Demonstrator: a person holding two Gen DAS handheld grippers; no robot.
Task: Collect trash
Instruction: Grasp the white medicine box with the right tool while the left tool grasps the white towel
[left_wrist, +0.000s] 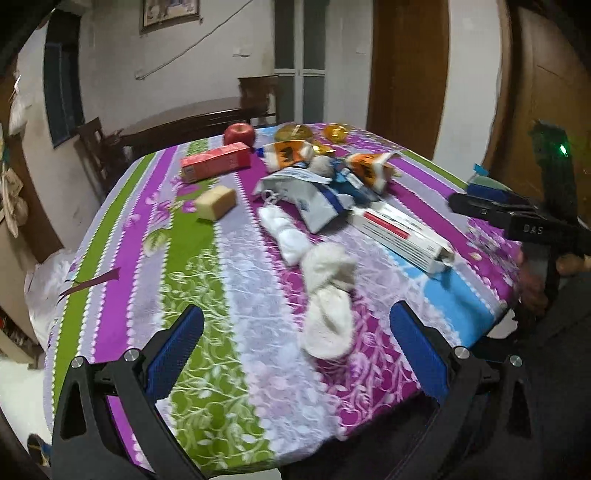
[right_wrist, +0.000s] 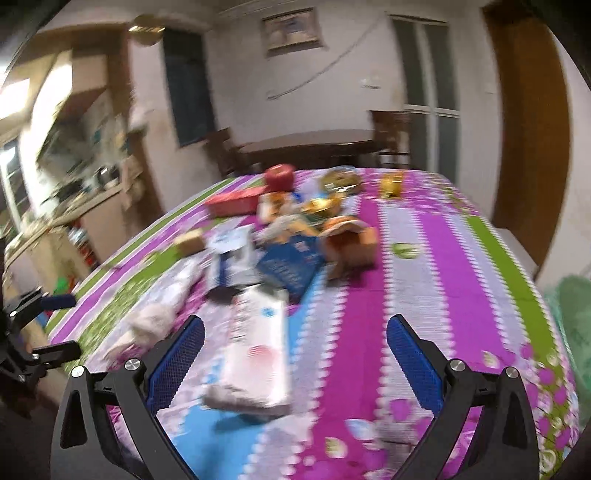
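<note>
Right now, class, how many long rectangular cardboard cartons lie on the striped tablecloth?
2: a red rectangular carton far left by the apple, a white red-striped carton near right. The pile may hide more.

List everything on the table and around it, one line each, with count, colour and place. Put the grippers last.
table: one, covered by a striped purple, green and blue floral cloth.
apple: one, red, far edge.
carton: one, red, lying flat in front of the apple.
block: one, tan, left of the pile.
tissue wads: two, white, nearest the left gripper.
box: one, white with a red stripe, right of the wads, end open.
wrappers: two, orange and white, far side of the pile.
pouch: one, white and blue, crumpled, middle.
dark wooden table: one, behind.
left gripper: open, empty.
right gripper: open, over the box.
</note>
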